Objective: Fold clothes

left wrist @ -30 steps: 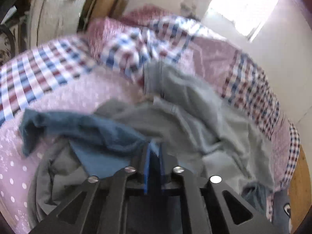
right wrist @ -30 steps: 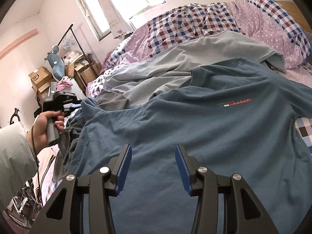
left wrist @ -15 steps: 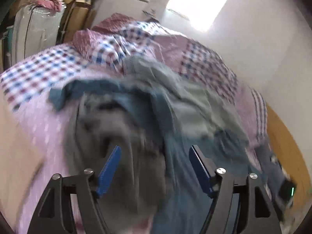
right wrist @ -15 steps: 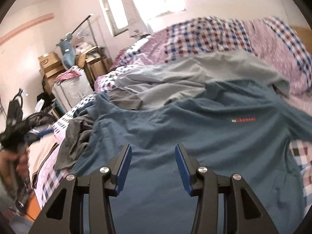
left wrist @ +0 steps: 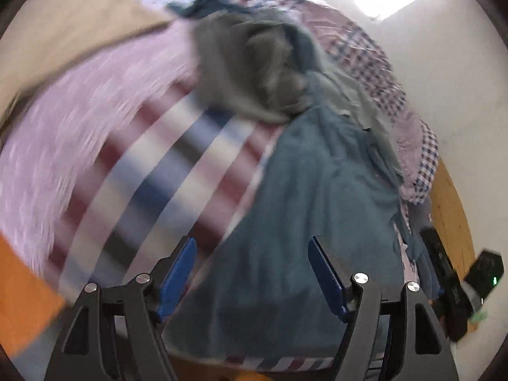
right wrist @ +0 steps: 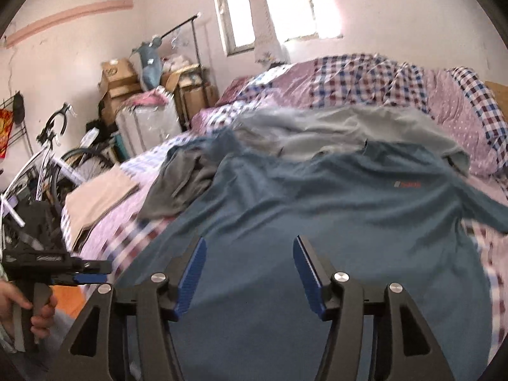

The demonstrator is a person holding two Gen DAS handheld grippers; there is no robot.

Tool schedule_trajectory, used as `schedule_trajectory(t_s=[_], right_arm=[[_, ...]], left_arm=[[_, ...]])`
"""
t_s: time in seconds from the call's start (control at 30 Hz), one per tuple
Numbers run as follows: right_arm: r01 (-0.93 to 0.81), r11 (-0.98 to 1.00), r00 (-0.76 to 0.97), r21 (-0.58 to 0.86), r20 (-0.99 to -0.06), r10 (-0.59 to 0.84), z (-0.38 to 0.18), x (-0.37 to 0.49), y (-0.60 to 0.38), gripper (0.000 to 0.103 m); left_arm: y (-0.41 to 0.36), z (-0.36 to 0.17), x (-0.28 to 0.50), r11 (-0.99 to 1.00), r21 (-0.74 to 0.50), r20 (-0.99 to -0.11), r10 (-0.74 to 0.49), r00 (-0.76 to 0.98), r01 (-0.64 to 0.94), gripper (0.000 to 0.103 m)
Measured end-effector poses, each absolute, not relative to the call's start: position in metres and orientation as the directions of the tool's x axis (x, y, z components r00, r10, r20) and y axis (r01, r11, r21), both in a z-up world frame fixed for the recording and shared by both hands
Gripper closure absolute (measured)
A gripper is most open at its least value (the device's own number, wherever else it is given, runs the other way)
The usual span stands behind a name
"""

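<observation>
Risk lies in both tools, left tool [left wrist: 250, 273] and right tool [right wrist: 249, 274], hovering apart and empty over the blue T-shirt [right wrist: 333, 222] spread on the bed [right wrist: 451, 101]: uneven hem grabs could wrinkle it.

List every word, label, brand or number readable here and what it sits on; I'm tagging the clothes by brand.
No text here can be read outright.
Blue T-shirt: small red and white chest logo, lettering too blurred to read.
Cardboard box: round dark mark, too small to read.
Left gripper: pale print on its black body, too small to read.
Red wall hanging: markings unclear.
</observation>
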State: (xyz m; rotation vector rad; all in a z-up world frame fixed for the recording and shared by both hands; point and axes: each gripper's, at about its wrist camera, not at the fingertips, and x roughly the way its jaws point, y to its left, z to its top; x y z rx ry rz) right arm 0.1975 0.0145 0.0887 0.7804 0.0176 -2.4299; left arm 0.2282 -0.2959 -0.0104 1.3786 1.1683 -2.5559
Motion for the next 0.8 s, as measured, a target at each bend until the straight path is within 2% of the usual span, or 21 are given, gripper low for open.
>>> schedule_trajectory(t_s=[0.13, 0.4, 0.57, 0.73, 0.8], right_arm=[[0.544, -0.821, -0.628, 0.171, -0.567, -0.534, 0.078, 0.224, 0.007, 0.042], [0.594, -0.794, -0.577, 0.127, -0.62, -0.531, 0.059, 0.265, -0.026, 0.042], [0.697, -0.716, -0.53, 0.019, -0.66, -0.533, 0.036, 0.293, -0.07, 0.042], [0.779, -0.614, -0.52, -0.126, -0.678, -0.52, 0.009, 0.319, -0.108, 0.042], [0.795, -0.58, -0.526, -0.178, -0.679, -0.513, 0.0, 0.324, -0.121, 0.042]], left_arm=[[-0.307, -0.054, 0.259, -0.525, -0.713, -0.689, 0.402, -0.603, 0.464, 0.026], [-0.293, -0.072, 0.272, -0.446, -0.785, -0.619, 0.541, -0.569, 0.43, 0.026], [-0.29, -0.063, 0.273, -0.407, -0.836, -0.548, 0.576, -0.606, 0.369, 0.026], [-0.298, -0.049, 0.277, -0.308, -0.91, -0.412, 0.606, -0.681, 0.277, 0.026], [-0.302, -0.048, 0.275, -0.28, -0.921, -0.389, 0.616, -0.685, 0.272, 0.026]])
